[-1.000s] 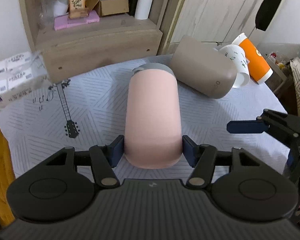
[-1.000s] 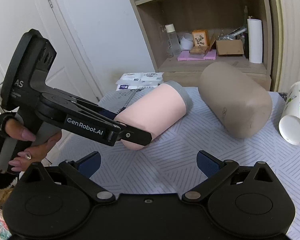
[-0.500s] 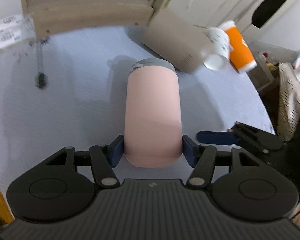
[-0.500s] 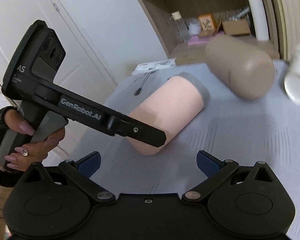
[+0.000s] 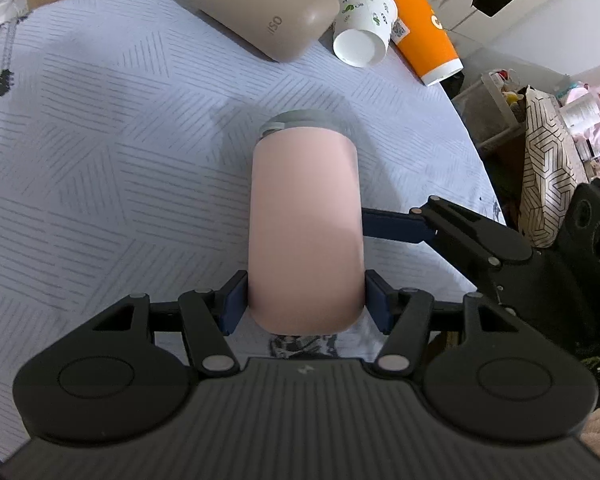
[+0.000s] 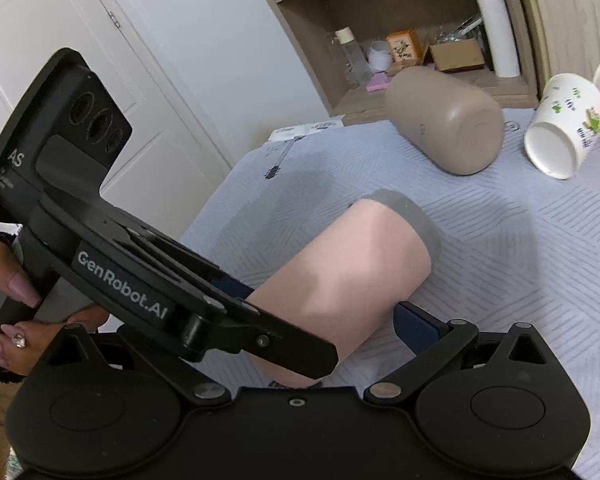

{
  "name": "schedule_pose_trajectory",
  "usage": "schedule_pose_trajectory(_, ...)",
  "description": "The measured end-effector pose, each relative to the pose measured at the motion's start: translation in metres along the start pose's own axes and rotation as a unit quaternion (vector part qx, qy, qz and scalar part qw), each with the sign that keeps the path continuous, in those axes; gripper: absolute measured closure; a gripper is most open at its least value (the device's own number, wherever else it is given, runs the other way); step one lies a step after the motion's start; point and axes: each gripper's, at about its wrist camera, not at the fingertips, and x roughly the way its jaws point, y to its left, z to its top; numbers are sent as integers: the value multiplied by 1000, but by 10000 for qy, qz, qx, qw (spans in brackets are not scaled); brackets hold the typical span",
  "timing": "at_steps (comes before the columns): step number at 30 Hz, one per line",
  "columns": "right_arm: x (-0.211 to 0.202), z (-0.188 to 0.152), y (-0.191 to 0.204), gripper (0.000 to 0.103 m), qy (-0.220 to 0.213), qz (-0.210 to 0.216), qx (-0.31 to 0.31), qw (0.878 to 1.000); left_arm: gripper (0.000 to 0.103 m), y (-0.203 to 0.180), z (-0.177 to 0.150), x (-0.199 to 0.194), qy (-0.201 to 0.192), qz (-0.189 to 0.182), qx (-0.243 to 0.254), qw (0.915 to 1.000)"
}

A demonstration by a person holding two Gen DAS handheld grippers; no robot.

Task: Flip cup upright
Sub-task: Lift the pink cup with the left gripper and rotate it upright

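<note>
As we read both wrist views, the scene sorts by size like this.

Worktop: we see the worktop (image 5: pixel 100 168) covered by a pale blue-grey cloth with hatched line patches and a small printed guitar (image 5: pixel 3 80) near its far left edge.

Shelf unit: a wooden shelf unit (image 6: pixel 416 92) stands beyond the worktop's far edge, holding a paper roll (image 6: pixel 498 36), a cardboard box (image 6: pixel 456 56) and small bottles.

Taupe tumbler: a taupe tumbler (image 5: pixel 268 8) lies on its side at the far part of the worktop, well apart from the pink one.

Pink cup: the pink cup (image 5: pixel 304 224) with a grey lid end (image 5: pixel 300 120) is tilted, lid end pointing away and down toward the cloth, base end toward us.

Paper cups: a white printed paper cup (image 5: pixel 362 24) and an orange paper cup (image 5: pixel 424 28) lie tipped just beside each other, right of the taupe tumbler.

Left tool: we see the left tool (image 5: pixel 305 300) clenched on the pink cup, its blue pads pressed to both sides near the base.

Right tool: the right tool (image 6: pixel 324 316) is spread wide around the pink cup; one blue pad lies close against the cup's side, and we cannot tell whether it touches.
</note>
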Motion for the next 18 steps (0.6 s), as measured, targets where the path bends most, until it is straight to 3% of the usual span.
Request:
schedule_pose_trajectory(5, -5, -2, -4, 0, -35, -56, 27, 10000, 44, -2, 1, 6, 107, -167, -135, 9997)
schedule_pose_trajectory(8, -5, -2, -6, 0, -39, -145, 27, 9999, 39, -2, 5, 8, 134, -283, -122, 9994)
schedule_pose_trajectory(11, -6, -1, -13, 0, -34, -139, 122, 9998, 29, -4, 8, 5, 100, -362, 17, 9993)
schedule_pose_trajectory(18, -4, -1, -27, 0, 53, 38, 577, 9983, 28, 5, 22, 8, -63, -437, 113, 9990)
